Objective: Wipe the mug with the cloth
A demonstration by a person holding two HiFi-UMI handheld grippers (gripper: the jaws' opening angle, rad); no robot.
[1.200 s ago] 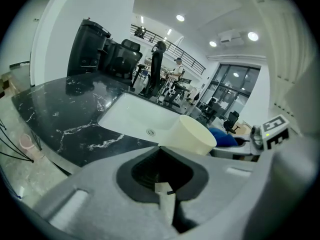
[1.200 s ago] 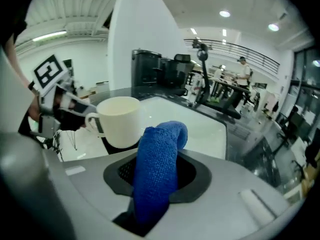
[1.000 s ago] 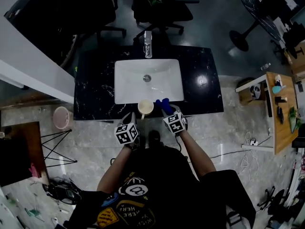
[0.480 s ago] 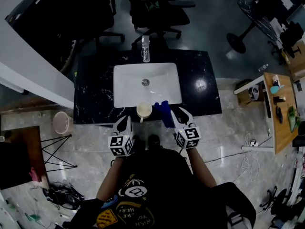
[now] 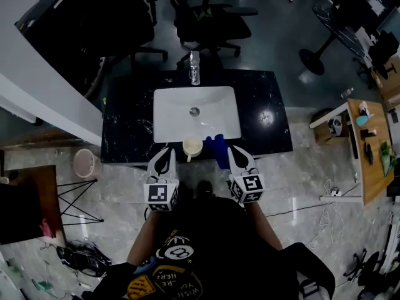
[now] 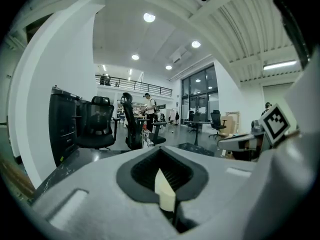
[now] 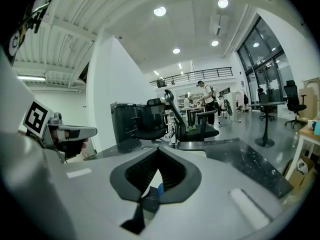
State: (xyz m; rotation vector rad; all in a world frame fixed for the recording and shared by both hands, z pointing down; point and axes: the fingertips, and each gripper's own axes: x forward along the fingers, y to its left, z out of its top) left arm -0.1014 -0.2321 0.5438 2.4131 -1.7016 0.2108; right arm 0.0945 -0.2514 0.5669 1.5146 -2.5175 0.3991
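The mug (image 5: 192,146) stands upright on the near strip of the counter (image 5: 125,125). Its long axis is vertical and its open mouth faces straight up at you. Its handle seems to point back toward you, though it is too small in the head view to be sure. The mug sits just in front of the sink (image 5: 165,116), at the near rim, and touches neither gripper. The blue cloth (image 5: 218,149) lies just to its right, a crumpled strip running from the basin's edge to the counter's front edge.

Your left gripper (image 5: 164,152) hangs at the front edge, near the mug's left side, with its jaws pressed together and nothing in them. Your right gripper (image 5: 232,150) is just right of the cloth. Its jaws have just been closing and are now fully together and empty, with the cloth showing only beyond them.

The strip under the mug is narrow, with the basin behind it and the drop-off in front. Wide bare counter lies on both sides of the sink.

The counter is black stone veined with white, and the sink is white and rectangular, with a tap (image 5: 195,67) at its far side. The floor (image 5: 300,180) is pale grey tile. Office chairs (image 5: 206,11) stand beyond the counter, a pink bin (image 5: 84,163) sits to the left, and a wooden table (image 5: 370,167) is far to the right.
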